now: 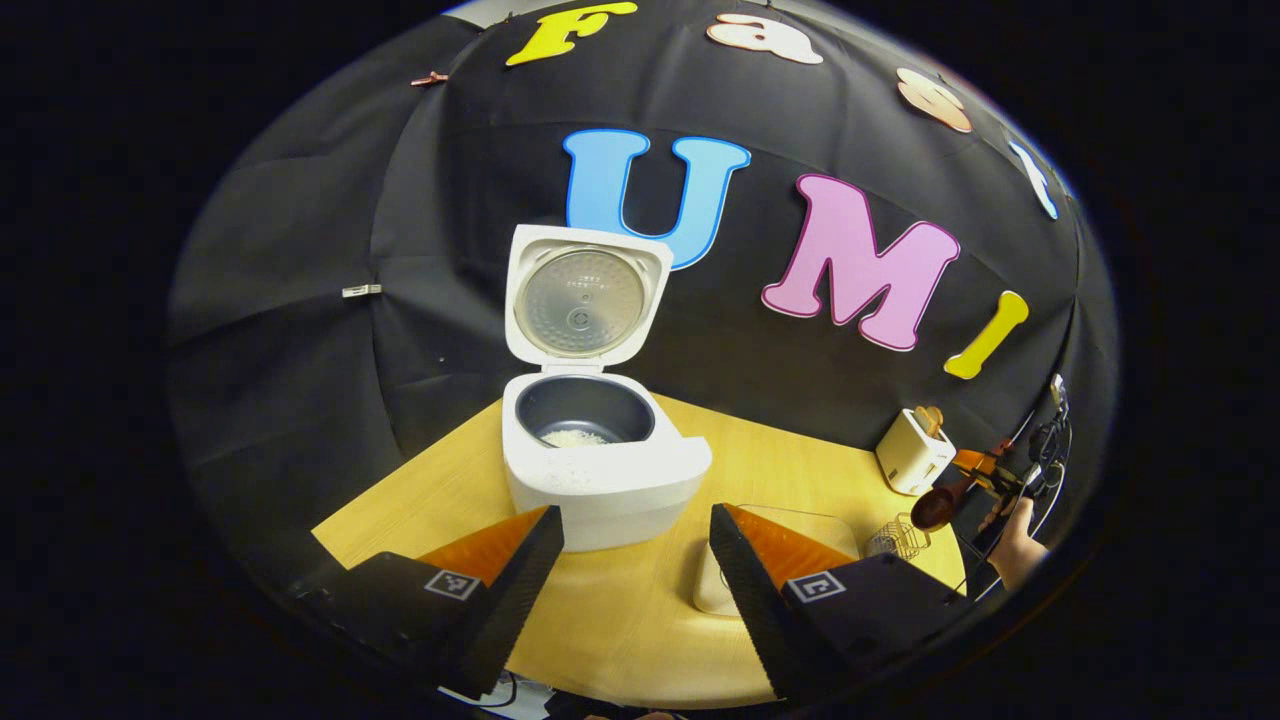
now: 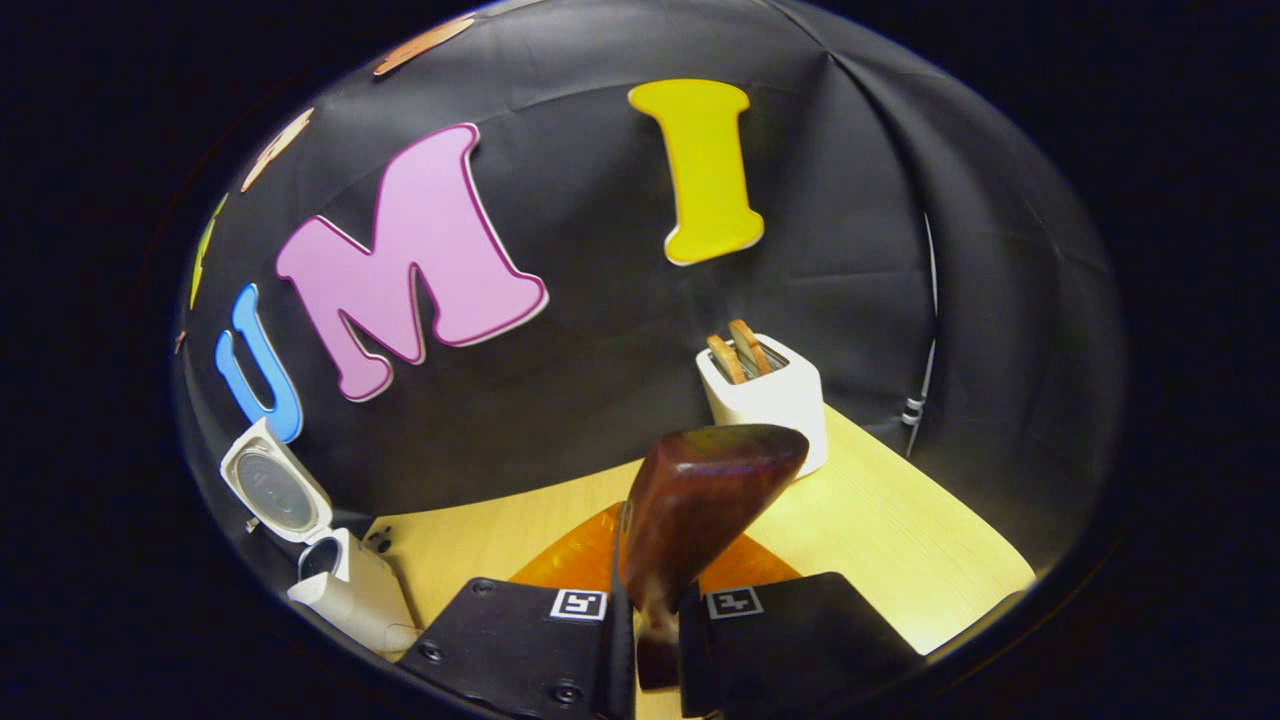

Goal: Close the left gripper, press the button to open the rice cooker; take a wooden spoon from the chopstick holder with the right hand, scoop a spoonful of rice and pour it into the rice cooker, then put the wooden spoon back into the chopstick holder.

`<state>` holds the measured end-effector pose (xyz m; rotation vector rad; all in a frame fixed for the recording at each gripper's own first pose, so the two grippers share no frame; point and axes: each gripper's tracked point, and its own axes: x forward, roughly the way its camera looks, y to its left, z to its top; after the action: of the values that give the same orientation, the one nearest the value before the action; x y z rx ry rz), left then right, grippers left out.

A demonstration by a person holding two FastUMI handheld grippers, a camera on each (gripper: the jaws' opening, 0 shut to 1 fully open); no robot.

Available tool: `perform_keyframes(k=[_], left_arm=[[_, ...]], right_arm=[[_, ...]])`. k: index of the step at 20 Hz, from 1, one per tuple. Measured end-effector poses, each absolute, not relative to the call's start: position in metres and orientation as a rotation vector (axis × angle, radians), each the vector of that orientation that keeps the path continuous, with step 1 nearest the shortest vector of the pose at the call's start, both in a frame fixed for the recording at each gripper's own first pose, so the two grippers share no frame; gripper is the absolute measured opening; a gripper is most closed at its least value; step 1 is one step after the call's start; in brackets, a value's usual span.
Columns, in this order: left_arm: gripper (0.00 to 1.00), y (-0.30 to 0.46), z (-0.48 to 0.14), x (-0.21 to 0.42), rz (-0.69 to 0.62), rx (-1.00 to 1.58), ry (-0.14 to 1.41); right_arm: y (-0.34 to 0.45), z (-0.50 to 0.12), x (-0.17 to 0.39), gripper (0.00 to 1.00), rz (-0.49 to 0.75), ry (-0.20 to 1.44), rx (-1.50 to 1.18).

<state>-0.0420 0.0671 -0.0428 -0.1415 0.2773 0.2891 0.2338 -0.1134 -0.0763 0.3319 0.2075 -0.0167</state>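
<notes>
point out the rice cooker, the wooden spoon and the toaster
rice cooker (image 1: 600, 480): left gripper view, on the front of its white body.
wooden spoon (image 2: 700, 490): right gripper view, on the back of its bowl.
toaster (image 2: 775, 400): right gripper view, on its white front face.

A white toaster (image 2: 765, 400) is standing on the wooden table (image 2: 900, 540) near the black cloth wall, and two slices of toast (image 2: 737, 352) are sticking up from its slots. In the left gripper view the toaster is sitting at the table's far right side
</notes>
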Motion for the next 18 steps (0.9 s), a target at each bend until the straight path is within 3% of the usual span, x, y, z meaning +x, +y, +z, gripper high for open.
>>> perform_keyframes(k=[12,16,17,18], left_arm=[[0.95,0.103,-0.040,-0.096,0.473,-0.192,0.246],[0.95,0.109,-0.045,-0.116,0.530,-0.233,0.241],[0.95,0.110,-0.045,-0.118,0.539,-0.240,0.240],[0.95,0.112,-0.045,-0.119,0.546,-0.245,0.238]], right_arm=[[-0.091,-0.170,0.239,0.22,0.001,0.385,0.172],[-0.091,-0.175,0.236,0.23,-0.007,0.395,0.197],[-0.089,-0.176,0.237,0.11,0.000,0.401,0.202],[-0.088,-0.175,0.235,0.17,0.003,0.403,0.204]])
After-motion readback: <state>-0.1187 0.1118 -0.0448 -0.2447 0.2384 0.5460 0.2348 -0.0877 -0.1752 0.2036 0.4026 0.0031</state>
